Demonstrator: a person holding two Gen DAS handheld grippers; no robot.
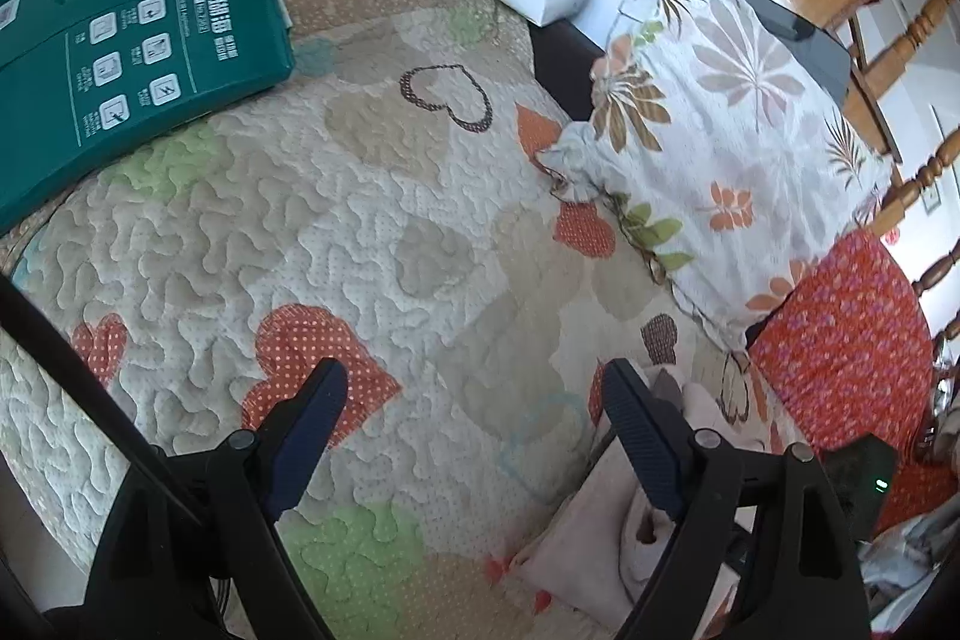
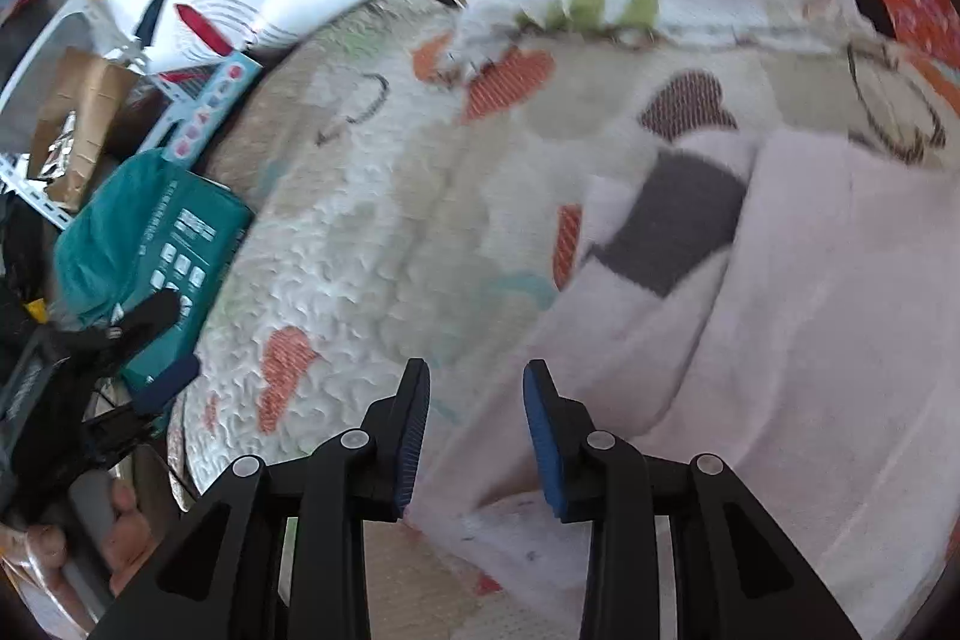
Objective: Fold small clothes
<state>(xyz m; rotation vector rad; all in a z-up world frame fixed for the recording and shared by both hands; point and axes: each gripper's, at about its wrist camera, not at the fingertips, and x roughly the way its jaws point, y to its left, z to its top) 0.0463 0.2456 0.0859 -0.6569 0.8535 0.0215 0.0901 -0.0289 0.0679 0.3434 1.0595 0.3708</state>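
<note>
pale pink garment (image 2: pixel 798 316) lying on quilt (image 1: pixel 372 220), near its right edge by pillow (image 1: pixel 726 130). left gripper (image 1: pixel 474 400) released, empty; right gripper (image 2: pixel 477 400) parted, gripping nothing. best pinching one hem, folding flat.

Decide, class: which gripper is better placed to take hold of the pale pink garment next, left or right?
Probably right. The right gripper hangs over the garment edge, jaws parted, nothing between them. The left gripper is open over bare quilt, the garment beside its right finger.
</note>
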